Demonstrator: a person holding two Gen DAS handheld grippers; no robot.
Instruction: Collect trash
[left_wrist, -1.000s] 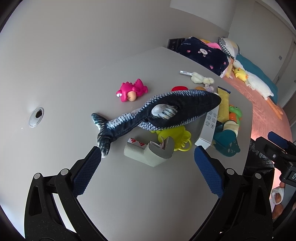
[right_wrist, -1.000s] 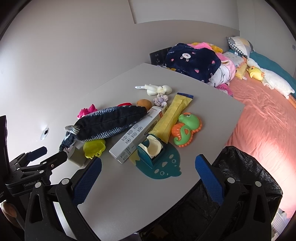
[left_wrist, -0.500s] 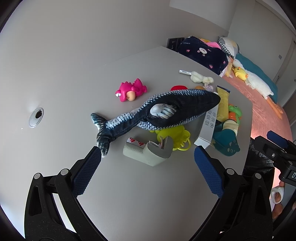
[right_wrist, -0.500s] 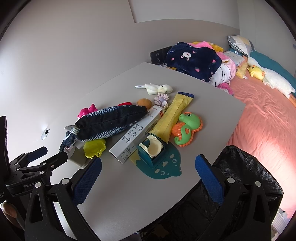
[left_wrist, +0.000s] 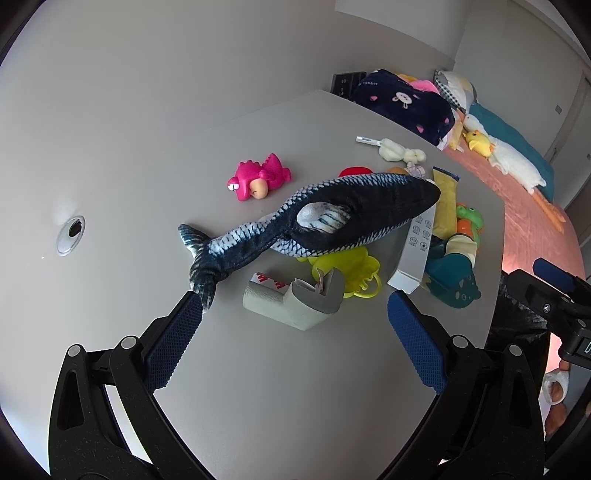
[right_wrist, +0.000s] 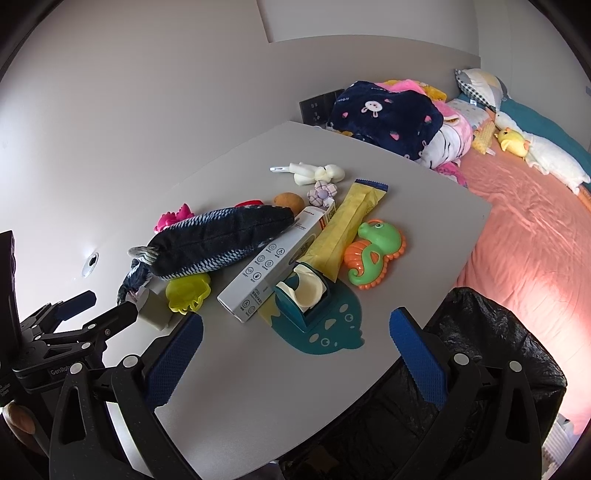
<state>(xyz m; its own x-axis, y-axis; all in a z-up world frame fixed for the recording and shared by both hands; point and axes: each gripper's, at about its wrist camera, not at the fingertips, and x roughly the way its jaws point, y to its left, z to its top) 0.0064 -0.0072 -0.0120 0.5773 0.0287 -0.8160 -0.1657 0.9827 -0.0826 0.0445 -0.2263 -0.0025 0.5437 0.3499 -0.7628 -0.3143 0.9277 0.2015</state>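
Note:
A grey foam corner piece (left_wrist: 291, 301) with red-printed tape lies on the grey table (left_wrist: 258, 387), just beyond my open, empty left gripper (left_wrist: 295, 306). A white carton box (right_wrist: 273, 266) and a yellow wrapper (right_wrist: 351, 225) lie among toys. A black trash bag (right_wrist: 491, 369) hangs open at the table's near right edge. My right gripper (right_wrist: 295, 326) is open and empty above the table's near edge, with the box and a teal toy ahead of it. The left gripper (right_wrist: 94, 308) also shows in the right wrist view, by the foam piece (right_wrist: 153, 312).
A plush fish (left_wrist: 325, 218) lies over a yellow toy (left_wrist: 347, 269). A pink dinosaur (left_wrist: 258, 179), green seahorse (right_wrist: 376, 251), teal toy (right_wrist: 314, 306) and white plush (right_wrist: 317, 171) crowd the table. A bed (right_wrist: 528, 236) with blankets stands to the right.
My left gripper has eased slightly forward toward the foam piece. The right gripper has barely moved. Both stay open.

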